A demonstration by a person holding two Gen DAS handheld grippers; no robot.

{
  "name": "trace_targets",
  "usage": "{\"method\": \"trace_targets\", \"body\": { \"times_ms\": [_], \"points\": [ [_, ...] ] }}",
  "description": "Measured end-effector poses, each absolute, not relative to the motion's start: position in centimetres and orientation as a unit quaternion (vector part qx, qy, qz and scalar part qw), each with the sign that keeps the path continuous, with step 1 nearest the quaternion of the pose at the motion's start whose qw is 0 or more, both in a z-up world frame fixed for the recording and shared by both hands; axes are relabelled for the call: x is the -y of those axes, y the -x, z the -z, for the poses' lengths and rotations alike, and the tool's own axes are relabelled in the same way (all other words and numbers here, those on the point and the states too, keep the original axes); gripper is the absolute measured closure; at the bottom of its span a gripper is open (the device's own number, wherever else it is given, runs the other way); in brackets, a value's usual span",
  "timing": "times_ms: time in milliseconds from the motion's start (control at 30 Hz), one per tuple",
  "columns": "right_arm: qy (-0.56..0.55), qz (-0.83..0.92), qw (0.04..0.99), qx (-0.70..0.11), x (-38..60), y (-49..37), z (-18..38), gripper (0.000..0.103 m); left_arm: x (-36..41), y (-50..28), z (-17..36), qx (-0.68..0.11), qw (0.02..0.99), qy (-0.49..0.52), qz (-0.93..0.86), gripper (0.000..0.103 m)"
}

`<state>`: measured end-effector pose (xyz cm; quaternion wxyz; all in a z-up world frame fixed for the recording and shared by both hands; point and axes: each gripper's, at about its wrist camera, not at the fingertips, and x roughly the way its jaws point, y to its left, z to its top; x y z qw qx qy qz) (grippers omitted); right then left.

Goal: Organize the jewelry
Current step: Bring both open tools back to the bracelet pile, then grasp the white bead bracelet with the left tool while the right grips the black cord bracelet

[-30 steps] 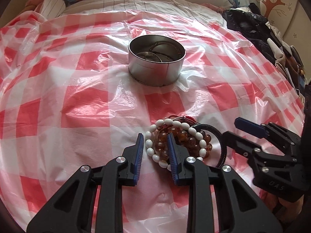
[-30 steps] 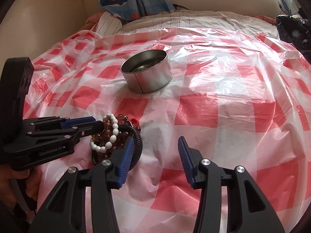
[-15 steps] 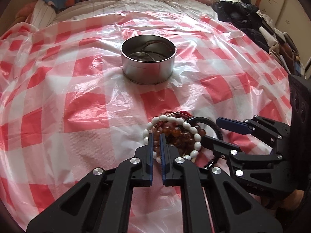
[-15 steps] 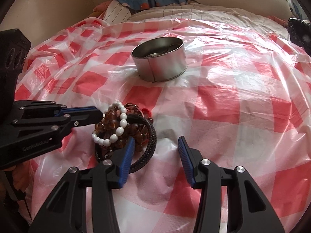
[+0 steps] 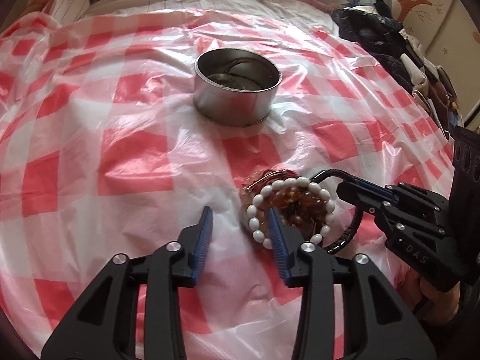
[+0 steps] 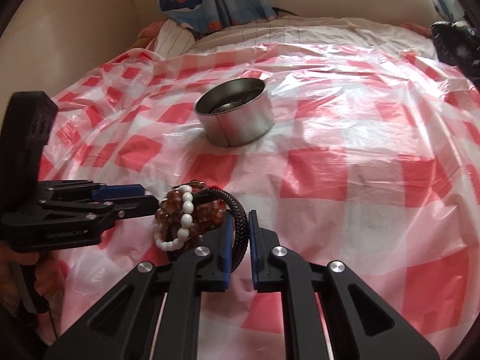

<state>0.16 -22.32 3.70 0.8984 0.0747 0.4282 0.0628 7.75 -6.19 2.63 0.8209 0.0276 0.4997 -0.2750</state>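
Red-and-white checked plastic sheeting [image 5: 132, 162] covers a bed, shiny and crinkled, and everything sits on it.

Nearest, seen from the left wrist view, the left gripper [image 5: 240, 234] hovers low over the sheet with its jaws spread wide apart, holding nothing. Its right blue pad [image 5: 277, 240] overlaps the near edge of the white bead bracelet [image 5: 288, 184], though I cannot tell whether it touches.

That bracelet belongs to a small heap of jewelry: the white beads loop around a cluster of amber bead bracelets [image 6: 207, 214], and a black braided cord bracelet [image 6: 240, 225] curves along the heap's right side. A bit of red trim [image 5: 288, 174] shows at the far edge of the heap.

The right gripper [image 6: 238, 234] has its jaws drawn close together, clamped on the black braided cord, which passes up between the two blue pads. From the left wrist view the same gripper [image 5: 360, 190] reaches in from the right, with the cord arching out from its tip.

Further back, well apart from the heap, stands a round metal tin [image 5: 237, 102], open-topped, with some dark thin pieces lying inside that I cannot make out.

Beyond the sheet lie striped bedding [image 6: 177, 39], a whale-print curtain [image 6: 210, 0], and dark clothes [image 5: 375, 30] heaped at the right.
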Motion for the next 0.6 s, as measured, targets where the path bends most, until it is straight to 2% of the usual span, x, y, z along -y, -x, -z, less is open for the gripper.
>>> {"method": "trace_targets", "body": {
  "times_ms": [200,233,267,333,400,433,600],
  "points": [
    [-0.072,-0.058,0.899,-0.428,22.6,-0.2,-3.6,0.092,8.2,-7.4,-1.4,-0.493,0.82,-0.052,0.286,0.056],
    [-0.073,-0.054,0.899,-0.429,22.8,-0.3,-3.6,0.092,8.4,-7.2,-1.4,-0.49,0.821,-0.059,0.289,0.059],
    [-0.075,-0.051,0.898,-0.43,22.9,-0.3,-3.5,0.092,8.6,-7.1,-1.4,-0.489,0.819,-0.063,0.295,0.066],
    [-0.077,-0.045,0.897,-0.432,23.1,-0.4,-3.3,0.092,9.2,-6.6,-1.7,-0.484,0.82,-0.092,0.291,0.091],
    [-0.079,-0.042,0.896,-0.434,23.2,-0.4,-3.2,0.092,9.0,-6.3,-2.2,-0.483,0.819,-0.105,0.292,0.092],
    [-0.08,-0.042,0.896,-0.435,23.2,-0.4,-3.1,0.092,8.6,-6.1,-2.8,-0.48,0.82,-0.103,0.294,0.096],
    [-0.079,-0.041,0.895,-0.436,23.3,-0.4,-3.1,0.092,6.6,-6.5,-5.3,-0.457,0.843,-0.124,0.254,0.097]
  ]
}}
